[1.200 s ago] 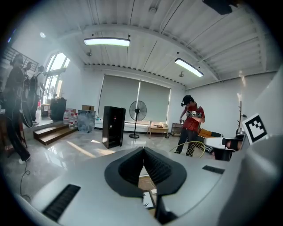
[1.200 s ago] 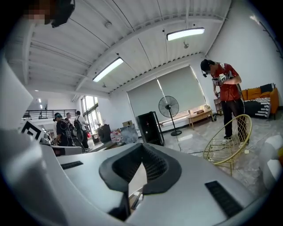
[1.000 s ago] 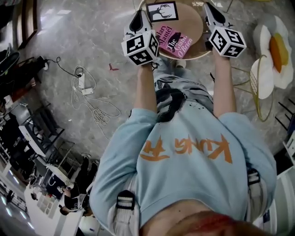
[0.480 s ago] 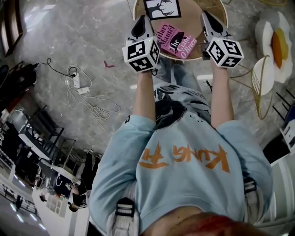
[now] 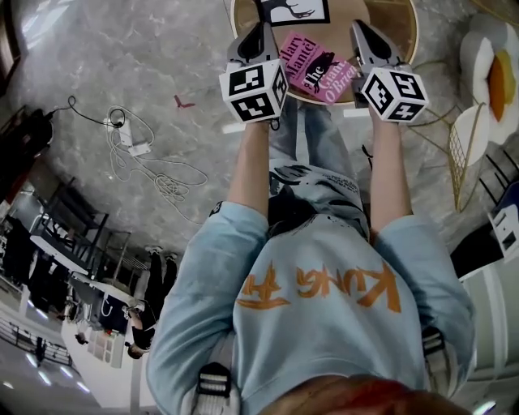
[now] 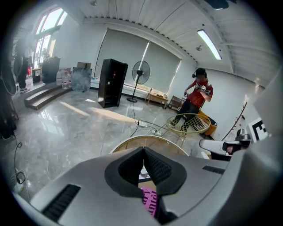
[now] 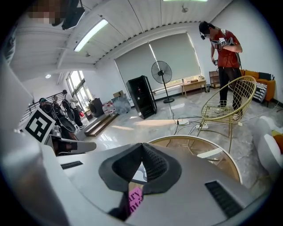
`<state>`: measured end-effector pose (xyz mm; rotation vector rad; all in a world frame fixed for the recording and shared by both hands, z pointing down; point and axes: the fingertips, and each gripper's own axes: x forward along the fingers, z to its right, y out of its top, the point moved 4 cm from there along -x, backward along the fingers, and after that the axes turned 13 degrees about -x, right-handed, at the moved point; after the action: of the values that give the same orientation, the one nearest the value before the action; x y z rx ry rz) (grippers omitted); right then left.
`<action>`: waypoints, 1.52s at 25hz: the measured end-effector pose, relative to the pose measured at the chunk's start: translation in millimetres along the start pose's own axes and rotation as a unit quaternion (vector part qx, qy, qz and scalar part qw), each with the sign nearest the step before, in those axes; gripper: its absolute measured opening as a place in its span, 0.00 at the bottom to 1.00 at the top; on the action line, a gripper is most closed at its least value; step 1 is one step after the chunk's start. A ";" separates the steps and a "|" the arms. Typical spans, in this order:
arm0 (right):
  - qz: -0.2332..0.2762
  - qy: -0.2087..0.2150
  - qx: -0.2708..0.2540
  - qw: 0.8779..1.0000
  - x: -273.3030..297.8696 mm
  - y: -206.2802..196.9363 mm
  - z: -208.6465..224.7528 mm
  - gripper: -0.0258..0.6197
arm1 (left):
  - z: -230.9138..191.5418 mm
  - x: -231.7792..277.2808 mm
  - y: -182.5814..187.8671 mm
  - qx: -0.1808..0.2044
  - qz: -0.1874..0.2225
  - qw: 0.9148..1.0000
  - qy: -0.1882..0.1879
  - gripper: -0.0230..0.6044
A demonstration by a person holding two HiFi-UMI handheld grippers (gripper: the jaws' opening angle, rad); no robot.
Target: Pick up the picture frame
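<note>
The picture frame [image 5: 296, 10], black-edged with a white deer print, lies at the far side of a round wooden table [image 5: 393, 28], cut off by the head view's top edge. A pink book [image 5: 318, 69] lies nearer me. My left gripper [image 5: 258, 36] hovers at the book's left and my right gripper [image 5: 362, 34] at its right; both are shut and empty. In the left gripper view the shut left gripper [image 6: 143, 152] hides most of the frame; a sliver of the book [image 6: 150, 201] shows below. The right gripper [image 7: 142, 148] is likewise shut above the book [image 7: 135, 198].
A gold wire chair [image 5: 458, 142] and a flower-shaped cushion [image 5: 491, 77] stand to the right of the table. A power strip with cables [image 5: 134, 150] lies on the marble floor at left. A person in red [image 7: 225, 48] stands far behind the table.
Both grippers have sunk toward the table and tipped downward, still shut. They now flank the pink book, and the picture frame has slid up to the head view's top edge.
</note>
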<state>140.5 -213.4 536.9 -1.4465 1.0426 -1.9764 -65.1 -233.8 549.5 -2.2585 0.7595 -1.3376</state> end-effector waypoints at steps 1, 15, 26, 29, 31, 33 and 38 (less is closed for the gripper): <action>-0.005 0.000 -0.001 1.000 3.7 -3.5 0.6 0.04 | -3.0 5.2 -3.7 0.001 -0.007 1.000 0.005 0.07; -0.063 0.001 -0.012 0.998 58.9 -78.5 29.1 0.04 | -39.1 88.6 -75.1 0.018 -0.074 0.997 0.020 0.07; -0.103 0.000 -0.025 0.994 114.2 -128.0 47.9 0.10 | -74.5 141.6 -100.7 0.013 -0.104 0.994 0.029 0.08; -0.113 0.000 -0.025 0.993 130.7 -134.1 53.7 0.13 | -80.7 155.1 -99.1 0.006 -0.120 0.992 0.023 0.22; -0.123 -0.002 -0.030 0.992 138.9 -140.0 58.0 0.15 | -83.7 162.7 -101.7 0.003 -0.134 0.991 0.022 0.29; -0.136 -0.003 -0.029 0.990 146.7 -147.4 62.3 0.21 | -86.2 168.8 -103.0 0.006 -0.141 0.990 0.022 0.30; -0.155 -0.017 -0.025 0.988 162.2 -156.3 74.6 0.22 | -95.9 183.6 -102.2 0.004 -0.158 0.987 0.022 0.30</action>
<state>166.5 -263.0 767.5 -1.7516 0.9008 -2.1393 -53.0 -278.2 775.8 -2.4234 0.4177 -1.5309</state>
